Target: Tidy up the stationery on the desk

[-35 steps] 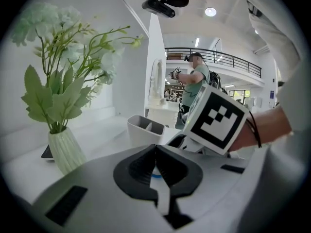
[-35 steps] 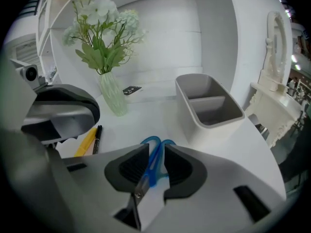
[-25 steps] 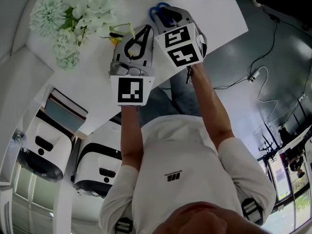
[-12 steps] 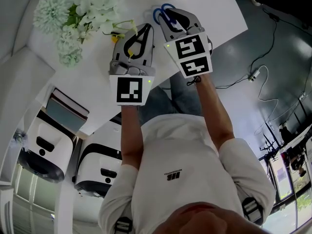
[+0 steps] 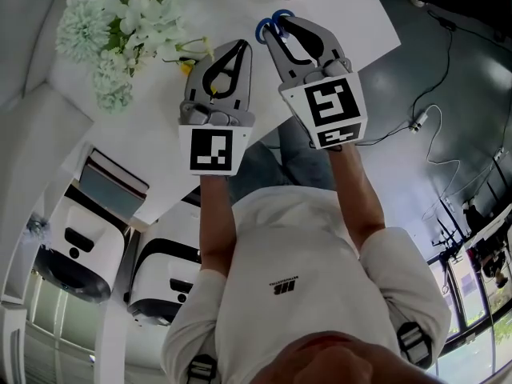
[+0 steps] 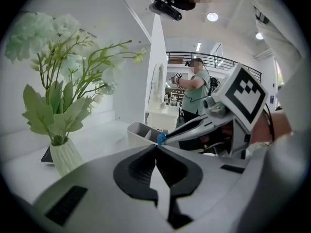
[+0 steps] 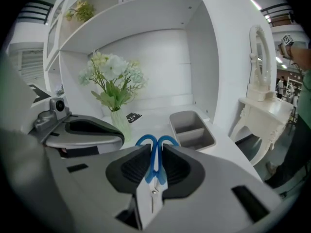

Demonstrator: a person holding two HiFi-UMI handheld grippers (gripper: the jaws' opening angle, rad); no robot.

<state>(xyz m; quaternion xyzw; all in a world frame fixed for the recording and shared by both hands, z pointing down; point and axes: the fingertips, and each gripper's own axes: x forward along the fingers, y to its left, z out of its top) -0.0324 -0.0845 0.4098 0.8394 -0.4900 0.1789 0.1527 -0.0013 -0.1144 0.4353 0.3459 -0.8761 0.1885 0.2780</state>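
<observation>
since a second ago the right hand-held gripper [image 5: 276,29] has slid slightly right and down, clamped on blue scissors [image 7: 154,163] at upper centre, not yet in the grey tray [image 7: 173,123] on the worktop [image 5: 336,6], while the left hand-held gripper [image 5: 238,46] is closed on nothing.

Staged home room inside a larger hall. White desk [image 7: 155,113], shelves [image 7: 146,6], flowers [image 7: 114,74] and dressing table [image 7: 265,113] indicate the room. Grey floor [image 5: 432,62], loose cables [image 5: 414,125], mezzanine railing [image 6: 218,58] and ceiling lights [image 6: 212,17] indicate the hall.
</observation>
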